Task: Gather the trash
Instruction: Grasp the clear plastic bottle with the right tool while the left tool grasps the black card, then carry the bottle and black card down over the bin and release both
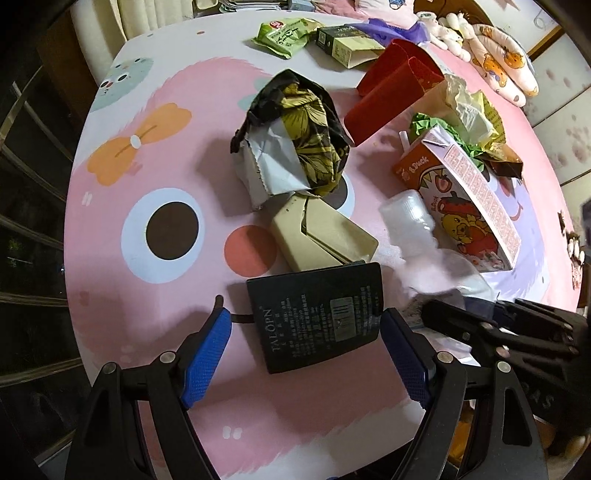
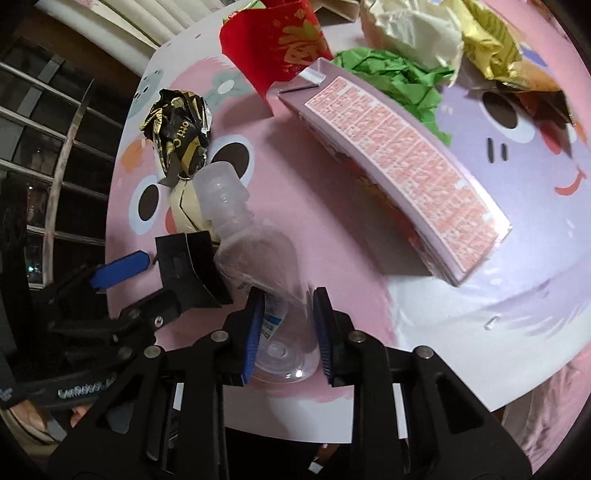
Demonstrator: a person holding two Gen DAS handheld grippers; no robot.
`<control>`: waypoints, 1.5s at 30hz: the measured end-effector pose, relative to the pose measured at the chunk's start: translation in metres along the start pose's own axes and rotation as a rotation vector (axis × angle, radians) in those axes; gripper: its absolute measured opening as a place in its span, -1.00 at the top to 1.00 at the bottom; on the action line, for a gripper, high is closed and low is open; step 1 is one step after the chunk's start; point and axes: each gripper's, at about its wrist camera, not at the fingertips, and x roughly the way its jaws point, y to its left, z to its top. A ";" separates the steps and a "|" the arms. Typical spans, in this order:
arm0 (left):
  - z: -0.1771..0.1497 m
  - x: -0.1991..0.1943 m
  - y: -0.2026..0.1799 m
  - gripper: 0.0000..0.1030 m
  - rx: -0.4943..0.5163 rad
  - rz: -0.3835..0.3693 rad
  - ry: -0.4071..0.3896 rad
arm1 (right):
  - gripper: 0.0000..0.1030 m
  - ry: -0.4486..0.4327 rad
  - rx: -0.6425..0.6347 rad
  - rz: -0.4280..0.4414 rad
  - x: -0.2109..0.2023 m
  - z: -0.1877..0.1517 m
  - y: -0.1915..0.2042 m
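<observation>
My left gripper (image 1: pixel 303 325) is open, its blue pads on either side of a flat black box (image 1: pixel 317 317) lying on the pink table; the right pad touches the box edge, the left pad stands apart. My right gripper (image 2: pixel 288 302) is shut on a clear plastic bottle (image 2: pixel 255 258) lying on its side, cap pointing away. The bottle (image 1: pixel 417 229) also shows in the left wrist view, blurred. The black box (image 2: pixel 188 269) and the left gripper sit just left of the bottle in the right wrist view.
On the cartoon tablecloth (image 1: pixel 166 155) lie a beige carton (image 1: pixel 321 236), a crumpled black-gold wrapper (image 1: pixel 295 136), a juice carton (image 1: pixel 465 206), a red paper box (image 1: pixel 395 85), green and white crumpled paper (image 2: pixel 399 77), a green packet (image 1: pixel 284 35). The table's near edge (image 2: pixel 461 398) is close.
</observation>
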 end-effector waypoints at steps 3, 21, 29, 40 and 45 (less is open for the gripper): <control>0.003 0.006 -0.005 -0.63 0.003 0.024 0.007 | 0.54 -0.017 0.013 -0.001 -0.011 -0.007 -0.010; -0.004 0.012 -0.006 -0.34 -0.026 0.053 0.008 | 0.54 -0.113 -0.022 -0.087 -0.061 -0.011 -0.018; -0.025 -0.016 -0.026 -0.34 0.020 0.047 -0.069 | 0.54 -0.120 -0.058 -0.090 -0.076 -0.018 -0.026; -0.069 -0.070 -0.061 -0.34 -0.011 0.073 -0.197 | 0.54 -0.137 -0.170 -0.033 -0.091 -0.042 -0.035; -0.106 -0.083 -0.092 -0.34 -0.079 0.085 -0.231 | 0.54 -0.130 -0.228 0.006 -0.110 -0.070 -0.063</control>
